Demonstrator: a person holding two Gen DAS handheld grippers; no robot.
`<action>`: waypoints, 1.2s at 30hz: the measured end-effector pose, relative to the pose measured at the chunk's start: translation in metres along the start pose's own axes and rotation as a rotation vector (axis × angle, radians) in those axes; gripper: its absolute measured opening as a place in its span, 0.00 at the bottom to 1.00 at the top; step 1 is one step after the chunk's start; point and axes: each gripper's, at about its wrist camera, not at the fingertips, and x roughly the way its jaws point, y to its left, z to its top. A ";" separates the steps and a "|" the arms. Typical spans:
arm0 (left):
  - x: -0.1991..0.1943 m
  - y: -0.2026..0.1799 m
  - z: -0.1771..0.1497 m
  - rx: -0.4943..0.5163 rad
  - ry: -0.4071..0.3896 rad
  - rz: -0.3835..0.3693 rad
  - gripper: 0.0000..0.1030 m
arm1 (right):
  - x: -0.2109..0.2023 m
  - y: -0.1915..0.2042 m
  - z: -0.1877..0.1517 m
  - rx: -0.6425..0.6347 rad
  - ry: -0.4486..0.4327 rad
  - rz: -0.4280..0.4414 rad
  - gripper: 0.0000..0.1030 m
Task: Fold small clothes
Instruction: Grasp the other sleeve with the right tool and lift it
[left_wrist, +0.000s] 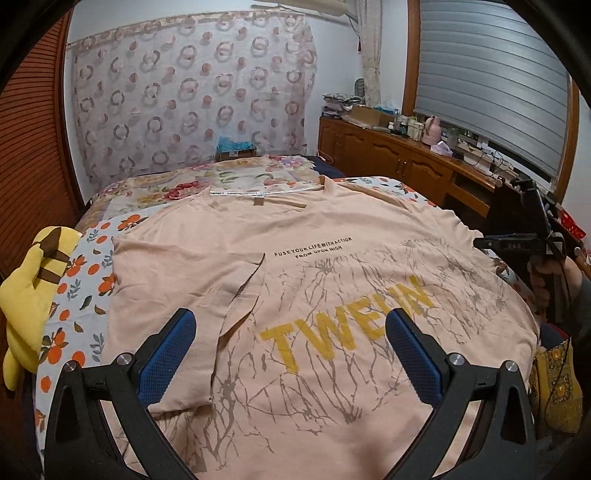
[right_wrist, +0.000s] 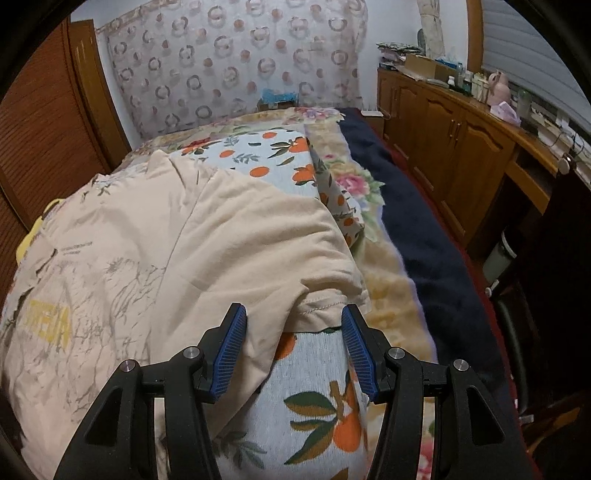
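Observation:
A peach T-shirt (left_wrist: 325, 266) with yellow letters and grey branch print lies flat on the bed, collar at the far end. Its left sleeve (left_wrist: 236, 295) is folded in over the body. My left gripper (left_wrist: 291, 325) is open and empty above the shirt's lower half. In the right wrist view the shirt (right_wrist: 207, 236) fills the left, and its right sleeve (right_wrist: 317, 306) lies spread on the cloth. My right gripper (right_wrist: 293, 325) is open, its fingers on either side of the sleeve's hem. The right gripper also shows in the left wrist view (left_wrist: 532, 236) at the far right.
An orange-print cloth (right_wrist: 317, 373) covers the bed under the shirt, with a floral blanket (right_wrist: 391, 314) and a dark blue blanket (right_wrist: 424, 236) to the right. A yellow plush toy (left_wrist: 33, 295) lies at the bed's left edge. A wooden cabinet (right_wrist: 458, 136) runs along the right wall.

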 end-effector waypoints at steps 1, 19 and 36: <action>0.001 -0.001 -0.001 -0.004 0.001 -0.006 1.00 | -0.001 0.001 0.000 -0.008 0.001 -0.006 0.53; 0.001 -0.004 -0.011 -0.031 0.004 -0.006 1.00 | -0.036 0.036 0.004 -0.207 -0.133 -0.072 0.08; -0.008 0.009 -0.012 -0.054 -0.015 0.009 1.00 | -0.070 0.158 0.005 -0.421 -0.185 0.240 0.31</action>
